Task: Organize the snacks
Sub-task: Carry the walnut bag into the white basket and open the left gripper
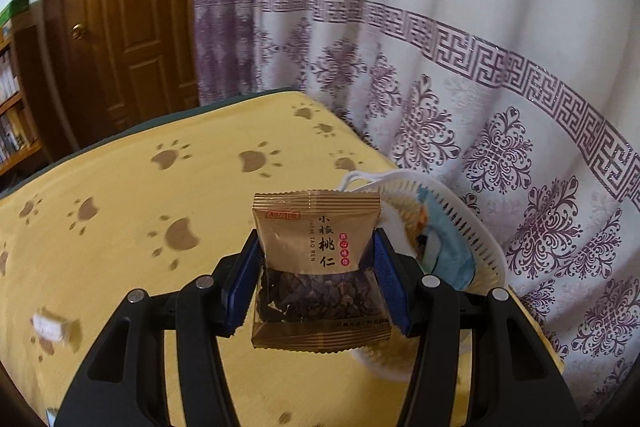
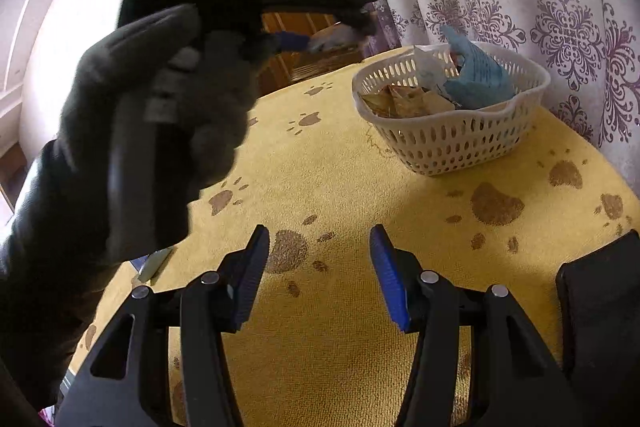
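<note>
Curtain-backed basket (image 1: 472, 227) sits half hidden behind left tongs' (image 1: 316, 267) packet (image 1: 318, 267).

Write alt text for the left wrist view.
The left hand-held gripper clamps a brown walnut snack packet upright above a yellow paw-print tablecloth. Behind it to the right, a white slotted basket holds a blue packet; a small white candy lies at left.

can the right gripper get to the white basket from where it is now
Probably yes. The right gripper is open and holds nothing, and only bare yellow cloth lies between it and the white basket; the gloved left hand sits off to the side.
</note>
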Motion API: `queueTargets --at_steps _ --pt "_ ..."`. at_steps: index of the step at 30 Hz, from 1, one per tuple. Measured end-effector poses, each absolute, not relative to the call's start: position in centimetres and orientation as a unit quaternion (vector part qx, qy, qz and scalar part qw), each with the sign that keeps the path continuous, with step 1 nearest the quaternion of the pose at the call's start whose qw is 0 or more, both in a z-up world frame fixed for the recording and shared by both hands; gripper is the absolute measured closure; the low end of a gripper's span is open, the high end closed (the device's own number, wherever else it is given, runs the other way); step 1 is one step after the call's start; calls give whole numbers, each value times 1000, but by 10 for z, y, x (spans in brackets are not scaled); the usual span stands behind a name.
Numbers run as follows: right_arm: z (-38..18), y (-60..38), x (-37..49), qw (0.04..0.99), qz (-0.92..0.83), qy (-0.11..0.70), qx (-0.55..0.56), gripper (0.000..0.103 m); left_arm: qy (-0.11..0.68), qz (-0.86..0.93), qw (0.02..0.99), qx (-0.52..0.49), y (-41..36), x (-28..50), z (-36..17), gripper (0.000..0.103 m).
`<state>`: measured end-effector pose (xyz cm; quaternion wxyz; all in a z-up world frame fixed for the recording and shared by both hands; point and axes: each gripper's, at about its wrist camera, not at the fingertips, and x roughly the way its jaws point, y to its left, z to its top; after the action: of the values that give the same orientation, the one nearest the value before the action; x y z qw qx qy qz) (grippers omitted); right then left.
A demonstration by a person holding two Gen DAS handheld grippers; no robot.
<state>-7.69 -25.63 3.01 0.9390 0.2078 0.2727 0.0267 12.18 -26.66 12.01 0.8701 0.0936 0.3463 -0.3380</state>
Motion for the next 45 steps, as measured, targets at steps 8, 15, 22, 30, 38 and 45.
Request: queueTargets --at_steps 8,15,22,30,38,45 --pt "29 -253 -80 939 29 273 208 48 354 -373 852 92 -300 132 113 40" --pt "28 -253 -79 939 29 273 208 48 345 -387 852 69 -291 129 119 21" --pt "27 -253 -79 939 29 273 207 48 345 -327 875 94 -274 135 114 21" --pt "26 -254 -79 939 29 272 208 48 335 -291 881 164 -280 130 89 21" --pt "26 -253 -80 940 29 273 205 48 337 -305 875 165 -287 128 85 21" --pt "26 -253 -79 940 27 273 202 48 327 -317 878 147 -269 116 103 21"
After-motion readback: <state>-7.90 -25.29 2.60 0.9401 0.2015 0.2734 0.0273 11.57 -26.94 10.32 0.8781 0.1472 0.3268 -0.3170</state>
